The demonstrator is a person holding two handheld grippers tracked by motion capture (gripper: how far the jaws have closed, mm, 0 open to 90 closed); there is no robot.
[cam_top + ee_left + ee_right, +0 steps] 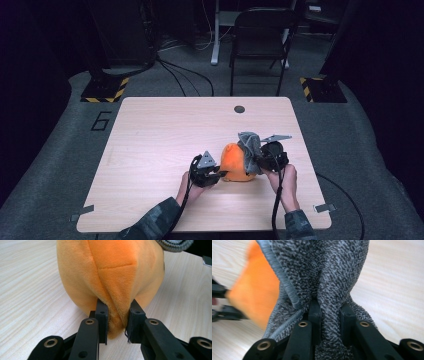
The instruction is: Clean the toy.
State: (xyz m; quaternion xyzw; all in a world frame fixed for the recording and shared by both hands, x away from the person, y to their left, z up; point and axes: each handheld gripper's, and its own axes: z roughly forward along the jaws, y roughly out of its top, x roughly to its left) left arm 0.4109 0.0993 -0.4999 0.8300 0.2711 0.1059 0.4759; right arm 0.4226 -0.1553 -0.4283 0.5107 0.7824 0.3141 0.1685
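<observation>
We see an orange plush toy [235,162] sitting on the wooden table [160,140], toward the near right part of the top, between the two hand-held tongs. The left gripper [220,174] comes at it from the left and lies low against the table; in the left gripper view its jaws are pinched on a fold of the orange plush [110,277] at the toy's lower edge, the pile bunched up between the two pads, with the bulk of the toy rising directly beyond the tips. The right gripper [256,161] sits just at the toy's right flank. In the right gripper view its jaws are clamped on a gathered ridge of a grey terry cloth [324,277], which stands up between and above the tips and spills over both sides of them. From above, that grey cloth [250,142] drapes against the upper right of the toy, touching it, while the orange body shows blurred just left of the cloth.
</observation>
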